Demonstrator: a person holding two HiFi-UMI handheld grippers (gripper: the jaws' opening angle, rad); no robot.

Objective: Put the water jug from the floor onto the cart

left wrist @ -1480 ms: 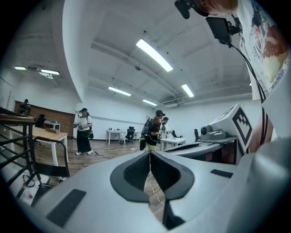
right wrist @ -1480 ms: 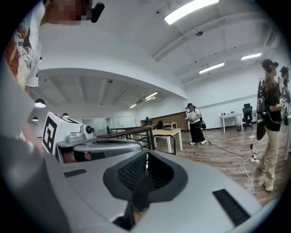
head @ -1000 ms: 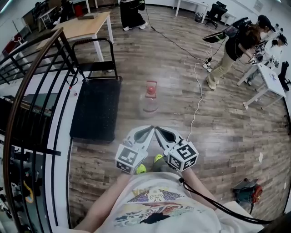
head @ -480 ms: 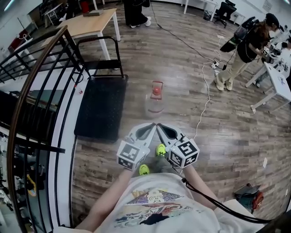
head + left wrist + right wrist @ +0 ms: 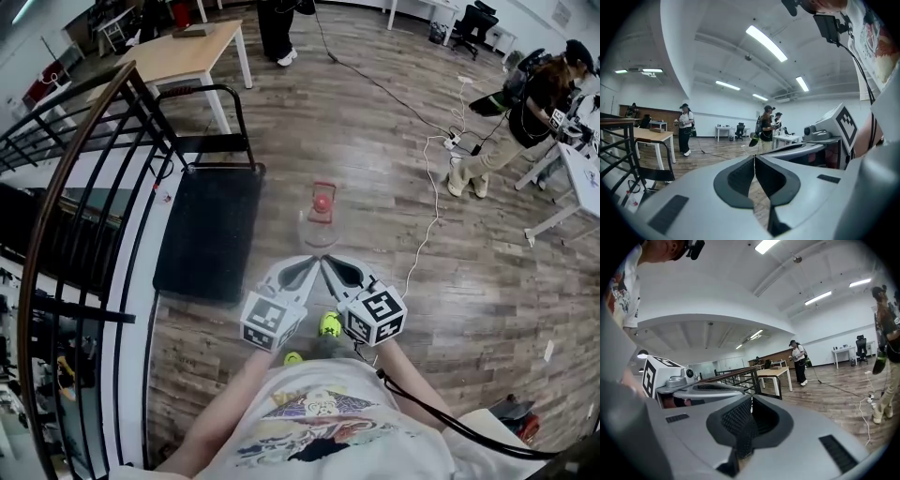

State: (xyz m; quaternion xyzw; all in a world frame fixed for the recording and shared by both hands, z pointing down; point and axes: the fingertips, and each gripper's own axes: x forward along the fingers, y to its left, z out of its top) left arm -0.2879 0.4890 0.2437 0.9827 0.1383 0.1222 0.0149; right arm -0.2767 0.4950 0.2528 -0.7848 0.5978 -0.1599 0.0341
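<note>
A clear water jug (image 5: 320, 223) with a red cap and red handle stands upright on the wood floor. Just left of it lies the black flat cart (image 5: 208, 226), its black push handle (image 5: 208, 117) at the far end. My left gripper (image 5: 302, 270) and right gripper (image 5: 334, 269) are held side by side just short of the jug, their tips almost meeting. Both are shut with nothing between the jaws. In the left gripper view (image 5: 754, 161) and the right gripper view (image 5: 750, 405) the pads are pressed together and the jug is hidden.
A dark metal railing (image 5: 84, 169) curves along the left. A wooden table (image 5: 183, 52) stands beyond the cart. A white cable (image 5: 427, 216) runs across the floor right of the jug. A person (image 5: 534, 103) bends over a white desk (image 5: 581, 178) at the far right.
I have stepped toward the jug: jug and cart now lie closer below me. Both grippers stayed shut, side by side.
</note>
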